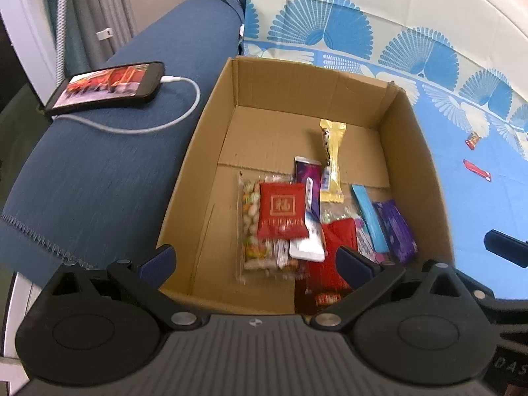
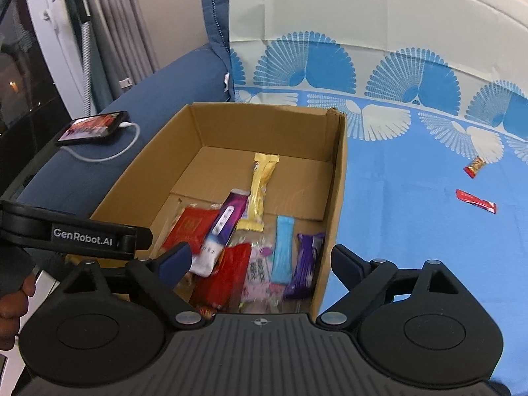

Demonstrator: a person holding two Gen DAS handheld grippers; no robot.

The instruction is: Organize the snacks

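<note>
An open cardboard box (image 1: 412, 151) (image 2: 336, 178) stands on a blue fan-patterned cloth. Inside lie several snacks: a red packet with a gold character (image 1: 280, 211), a clear bag of nuts (image 1: 250, 221), a yellow bar (image 1: 331, 158) (image 2: 260, 191), a light blue bar (image 1: 369, 221) (image 2: 283, 247) and a purple bar (image 1: 396, 231) (image 2: 305, 264). My left gripper (image 1: 257, 264) hangs open over the box's near edge, holding nothing. My right gripper (image 2: 260, 260) is open above the near right corner, also holding nothing. Two small red snacks (image 2: 474, 166) (image 2: 475, 200) lie on the cloth to the right.
A phone (image 1: 105, 84) with a white charging cable rests on the blue sofa arm (image 1: 99, 181) left of the box. The patterned cloth (image 2: 412, 231) stretches to the right. A person's hand (image 2: 13, 300) grips the left tool at the left edge.
</note>
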